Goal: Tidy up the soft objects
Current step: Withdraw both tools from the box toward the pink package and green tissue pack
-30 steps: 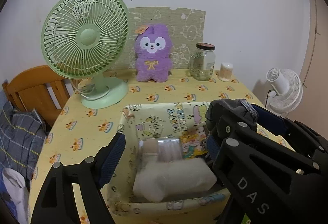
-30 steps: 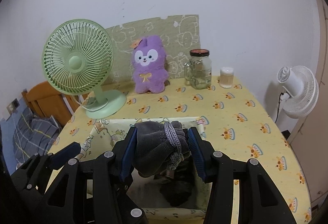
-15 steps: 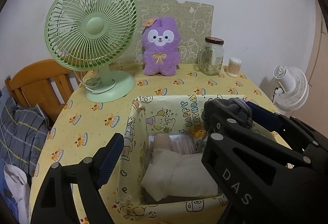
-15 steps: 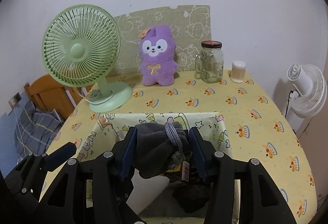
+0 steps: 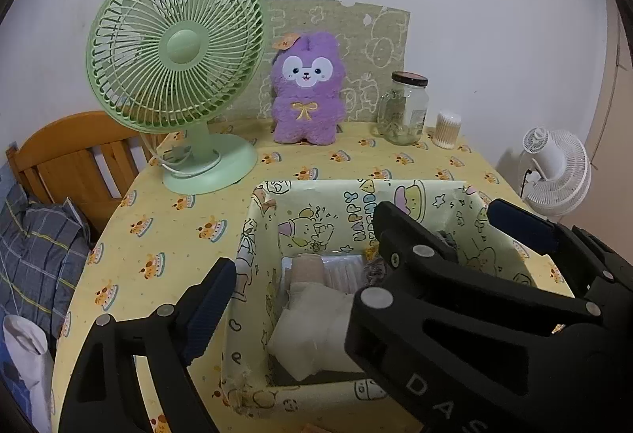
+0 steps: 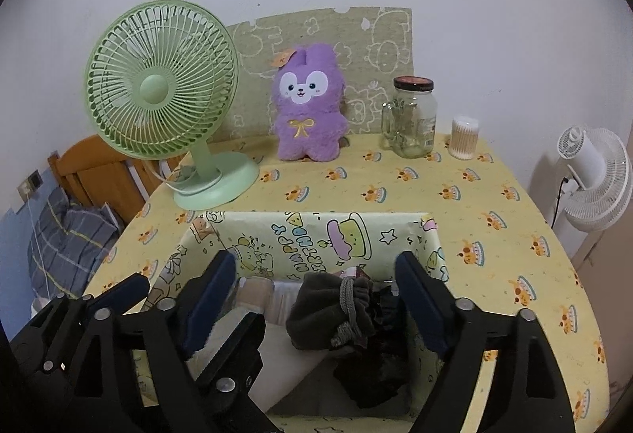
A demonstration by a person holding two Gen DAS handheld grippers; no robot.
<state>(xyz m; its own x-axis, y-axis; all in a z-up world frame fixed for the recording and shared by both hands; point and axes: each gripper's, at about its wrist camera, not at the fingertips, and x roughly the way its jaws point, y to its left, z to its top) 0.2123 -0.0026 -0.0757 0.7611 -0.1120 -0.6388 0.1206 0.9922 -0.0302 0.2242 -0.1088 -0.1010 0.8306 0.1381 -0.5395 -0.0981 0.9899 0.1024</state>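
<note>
A yellow cartoon-print box (image 6: 316, 231) (image 5: 356, 195) stands on the table near me. In it lie a white folded cloth (image 5: 308, 338), a beige roll (image 5: 304, 263), a dark cloth (image 6: 376, 373) and a grey fleece bundle (image 6: 332, 310) tied with a cord. My right gripper (image 6: 316, 274) is over the box with its jaws opening. The bundle lies loose between them, and neither pad touches it. My left gripper (image 5: 316, 298) hovers at the box's left side, its jaws also opening and holding nothing. The right gripper hides its right finger. A purple plush (image 6: 306, 104) (image 5: 306, 96) stands at the back.
A green desk fan (image 6: 162, 96) stands at the back left. A glass jar (image 6: 411, 116) and a cotton-swab tub (image 6: 463, 138) are at the back right. Beyond the round table are a white fan (image 6: 593, 171), a wooden chair (image 5: 75, 156) and plaid cloth (image 5: 35, 247).
The right jaws have spread apart and let go of the grey bundle, which has dropped into the box. The left gripper has stayed beside the box, its jaws a little wider.
</note>
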